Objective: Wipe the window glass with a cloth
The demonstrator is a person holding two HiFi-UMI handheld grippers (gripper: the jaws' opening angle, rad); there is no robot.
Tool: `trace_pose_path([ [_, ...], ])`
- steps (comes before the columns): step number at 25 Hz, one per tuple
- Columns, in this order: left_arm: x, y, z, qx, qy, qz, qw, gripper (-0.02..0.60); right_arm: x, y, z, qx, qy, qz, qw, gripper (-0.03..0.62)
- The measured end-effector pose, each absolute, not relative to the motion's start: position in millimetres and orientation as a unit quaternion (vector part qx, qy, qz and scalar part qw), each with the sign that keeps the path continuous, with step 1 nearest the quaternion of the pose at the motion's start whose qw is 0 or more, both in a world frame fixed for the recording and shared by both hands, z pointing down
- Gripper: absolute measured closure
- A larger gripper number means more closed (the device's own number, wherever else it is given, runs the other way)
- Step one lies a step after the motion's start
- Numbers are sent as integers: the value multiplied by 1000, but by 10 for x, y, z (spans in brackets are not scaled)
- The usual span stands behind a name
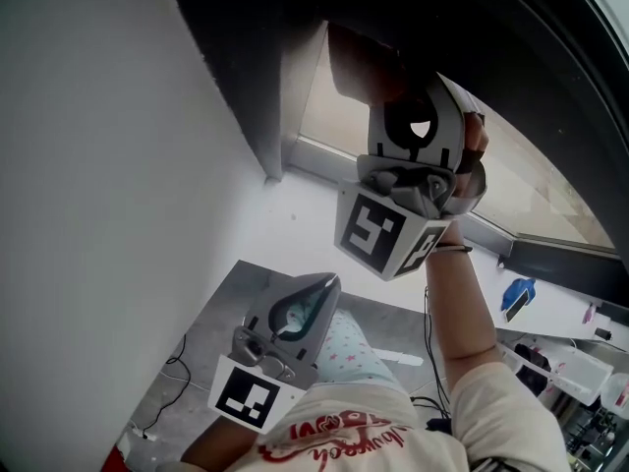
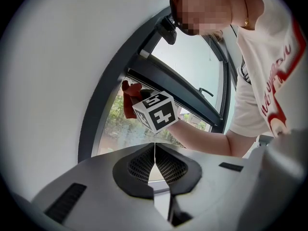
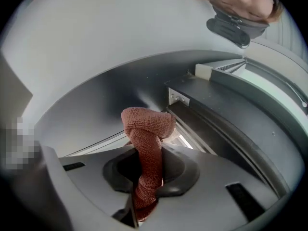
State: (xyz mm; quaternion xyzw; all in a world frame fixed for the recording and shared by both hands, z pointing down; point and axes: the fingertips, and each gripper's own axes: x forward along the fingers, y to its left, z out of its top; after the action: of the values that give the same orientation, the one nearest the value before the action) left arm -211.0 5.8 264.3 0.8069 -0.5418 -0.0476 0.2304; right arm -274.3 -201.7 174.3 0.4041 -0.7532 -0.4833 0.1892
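between the two jaws of the right claw a rust-red terry cloth is pinched. its bunched free end sticks up past the tips, toward the dark window frame. in the left gripper view the cloth sits at the upper left corner of the window glass, just under the frame's crossbar. whether it presses on the pane cannot be told. the right claw's marker cube is just beside the cloth, and a bare forearm reaches back from it to a white shirt with red print. green trees show through the glass.

the left claw has its ribbed jaws pressed together with nothing between them. in the head view it is held low, close to the shirt and well apart from the right claw, which is raised at the window. a white wall runs along the left of the frame, and a white sill lies below the glass.
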Motion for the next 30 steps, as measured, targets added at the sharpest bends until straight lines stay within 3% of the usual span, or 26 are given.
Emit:
trace_pose_path([
  [30,-2275,-94,2997,788,-553,-32,267,560,-3117,-1987,3590,292,-784,-483,259,522],
])
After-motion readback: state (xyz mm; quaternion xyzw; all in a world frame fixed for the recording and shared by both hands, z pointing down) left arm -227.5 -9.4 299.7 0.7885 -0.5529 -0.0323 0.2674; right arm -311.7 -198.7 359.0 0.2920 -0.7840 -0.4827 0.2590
